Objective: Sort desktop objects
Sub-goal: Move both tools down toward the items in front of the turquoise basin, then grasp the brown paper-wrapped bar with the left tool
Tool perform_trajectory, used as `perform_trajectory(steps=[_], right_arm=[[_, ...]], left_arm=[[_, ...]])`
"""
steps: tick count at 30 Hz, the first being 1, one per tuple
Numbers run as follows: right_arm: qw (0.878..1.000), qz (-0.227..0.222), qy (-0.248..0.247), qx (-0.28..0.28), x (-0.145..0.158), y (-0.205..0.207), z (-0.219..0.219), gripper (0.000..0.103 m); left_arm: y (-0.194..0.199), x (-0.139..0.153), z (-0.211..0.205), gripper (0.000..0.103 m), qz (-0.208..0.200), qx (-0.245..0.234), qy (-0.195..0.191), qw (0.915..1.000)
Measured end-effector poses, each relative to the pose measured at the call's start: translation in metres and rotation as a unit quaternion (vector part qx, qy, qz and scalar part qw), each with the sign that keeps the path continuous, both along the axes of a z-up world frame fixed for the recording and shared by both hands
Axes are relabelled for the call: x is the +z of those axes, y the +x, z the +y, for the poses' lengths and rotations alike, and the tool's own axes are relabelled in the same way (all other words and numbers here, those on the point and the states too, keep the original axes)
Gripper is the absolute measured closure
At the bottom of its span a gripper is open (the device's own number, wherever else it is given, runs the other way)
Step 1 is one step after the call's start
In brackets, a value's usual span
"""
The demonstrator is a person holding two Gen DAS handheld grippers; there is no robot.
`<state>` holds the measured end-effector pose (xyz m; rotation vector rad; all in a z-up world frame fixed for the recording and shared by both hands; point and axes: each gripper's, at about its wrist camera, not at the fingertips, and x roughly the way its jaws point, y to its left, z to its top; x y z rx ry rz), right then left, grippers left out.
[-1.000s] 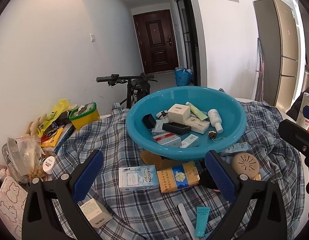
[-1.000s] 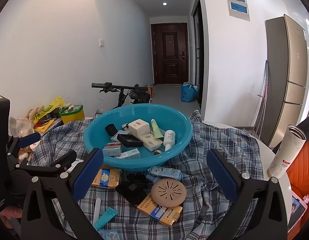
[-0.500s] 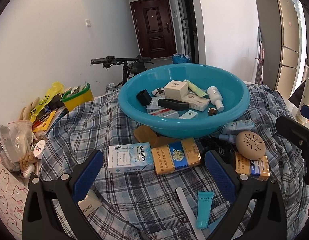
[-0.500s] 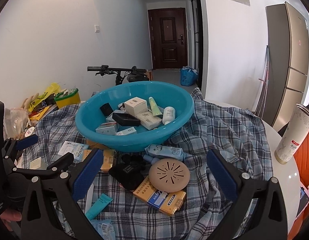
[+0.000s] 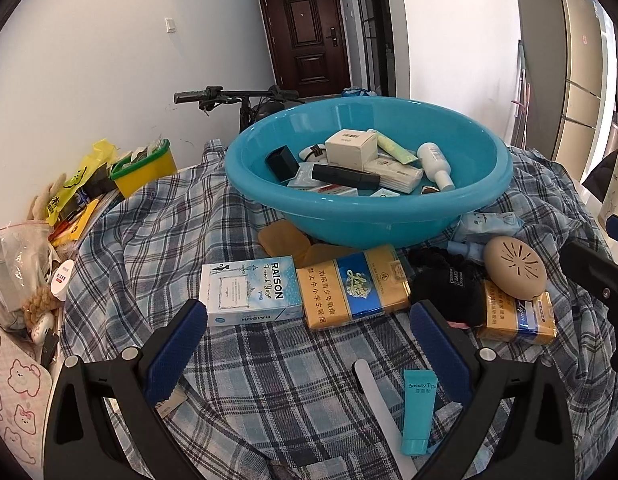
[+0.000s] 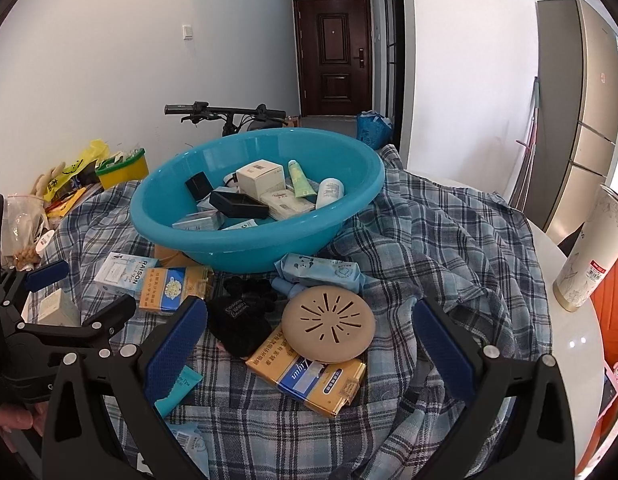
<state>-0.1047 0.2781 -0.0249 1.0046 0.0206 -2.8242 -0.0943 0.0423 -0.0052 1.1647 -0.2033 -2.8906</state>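
Both grippers hover wide open and empty over a cluttered plaid cloth, in front of a half-filled basin.

The left gripper [image 5: 307, 330] spreads its jaws around the near edges of the RAISON box [image 5: 249, 290] and the gold pack [image 5: 351, 286], touching neither; a white strip [image 5: 379, 404] and teal tube [image 5: 418, 412] lie between its fingers, the strip's near end cut off by the frame. The right gripper [image 6: 309, 334] brackets the tan disc [image 6: 328, 324], which rests on a second gold pack [image 6: 309, 376] and hides part of it; a black cloth item [image 6: 235, 326] just beside it is too dark to identify. The basin [image 6: 245, 246] holds boxes, a tube and a bottle, and its wall hides the lower ones. A small box [image 5: 171, 398] sits mostly behind the left finger.
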Motion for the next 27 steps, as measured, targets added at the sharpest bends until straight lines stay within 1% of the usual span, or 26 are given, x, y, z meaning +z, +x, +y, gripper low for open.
perform_trajectory(steps=[9, 14, 18, 22, 27], right_arm=[[0.999, -0.029, 0.016, 0.003, -0.021, -0.01, 0.002, 0.0], [0.999, -0.04, 0.02, 0.001, -0.028, -0.016, 0.004, 0.0], [0.999, -0.046, 0.023, -0.001, -0.032, -0.019, 0.006, 0.0], [0.998, -0.052, 0.025, -0.003, -0.037, -0.023, 0.008, 0.001], [0.998, -0.056, 0.023, -0.007, -0.04, -0.026, 0.011, 0.0]], left_arm=[[-0.011, -0.017, -0.002, 0.0, -0.017, 0.002, 0.004, 0.9998], [-0.02, -0.026, -0.003, 0.0, -0.022, 0.004, -0.003, 0.9997], [-0.03, -0.036, -0.006, 0.0, -0.035, 0.005, 0.005, 0.9994], [-0.037, -0.043, -0.006, 0.0, -0.044, 0.005, 0.005, 0.999], [-0.045, -0.047, -0.004, 0.0, -0.052, -0.026, 0.028, 0.9979]])
